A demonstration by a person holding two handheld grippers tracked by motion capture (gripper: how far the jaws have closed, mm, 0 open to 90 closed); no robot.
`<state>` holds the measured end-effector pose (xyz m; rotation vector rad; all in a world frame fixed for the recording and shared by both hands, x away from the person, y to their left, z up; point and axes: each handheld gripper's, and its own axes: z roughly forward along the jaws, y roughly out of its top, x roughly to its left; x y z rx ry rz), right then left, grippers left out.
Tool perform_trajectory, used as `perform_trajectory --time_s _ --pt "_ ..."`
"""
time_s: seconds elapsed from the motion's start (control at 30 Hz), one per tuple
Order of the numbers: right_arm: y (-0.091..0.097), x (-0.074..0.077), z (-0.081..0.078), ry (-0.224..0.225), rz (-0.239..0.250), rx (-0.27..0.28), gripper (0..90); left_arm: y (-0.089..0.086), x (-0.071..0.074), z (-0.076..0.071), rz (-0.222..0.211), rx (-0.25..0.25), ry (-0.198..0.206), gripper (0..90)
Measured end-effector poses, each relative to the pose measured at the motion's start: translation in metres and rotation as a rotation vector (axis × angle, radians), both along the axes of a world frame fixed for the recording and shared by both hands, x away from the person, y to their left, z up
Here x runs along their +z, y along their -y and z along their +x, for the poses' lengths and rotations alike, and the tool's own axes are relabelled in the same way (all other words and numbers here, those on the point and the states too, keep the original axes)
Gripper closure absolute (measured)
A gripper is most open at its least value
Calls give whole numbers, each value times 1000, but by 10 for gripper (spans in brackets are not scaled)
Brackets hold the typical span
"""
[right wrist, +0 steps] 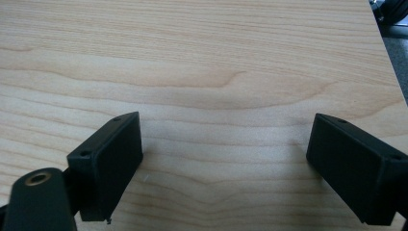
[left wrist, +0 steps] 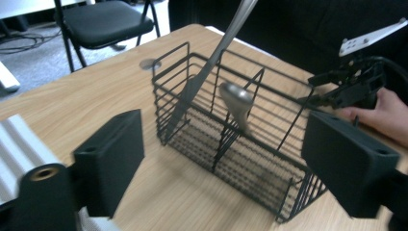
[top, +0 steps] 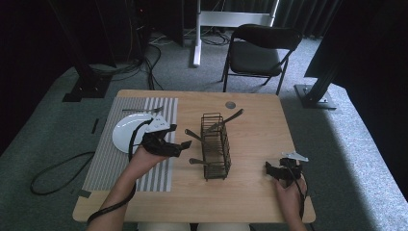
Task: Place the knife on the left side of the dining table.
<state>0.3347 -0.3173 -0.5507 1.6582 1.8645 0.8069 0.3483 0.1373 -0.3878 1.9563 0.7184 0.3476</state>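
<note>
Beside the wire basket point(top: 215, 147) – plate point(top: 126, 131) on striped mat point(top: 115, 159)

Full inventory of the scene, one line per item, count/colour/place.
Wire caddy: 1, black, middle of the table, divided into compartments.
Cutlery in the caddy: at least 3 pieces, silver; a knife leans out of the far compartment, a spoon stands bowl up by a divider, and another handle pokes out on the placemat side.
Plate: 1, white, on the placemat.
Fork: 1, silver, on the placemat beyond the plate.
Placemat: 1, grey and white stripes, left part of the table.
Table: 1, light wood.
Folding chair: 1, black, beyond the table.
Left gripper: black, jaws open and empty, beside the caddy.
Right gripper: black, jaws open, near the table's right front corner.
</note>
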Motion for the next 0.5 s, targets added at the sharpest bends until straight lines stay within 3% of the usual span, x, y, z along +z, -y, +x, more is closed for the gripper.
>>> perform_trajectory --time_s 0.1,0.2,0.43,0.5 --pt "0 0 0 0 0 0 115 5 -3 2 -10 20 0 288" --pt "0 0 0 0 0 0 114 6 -5 5 -56 21 -16 403" --pt "0 0 0 0 0 0 115 11 -6 7 -55 11 -15 606" --pt "0 0 0 0 0 0 115 12 -6 7 -72 24 -15 650"
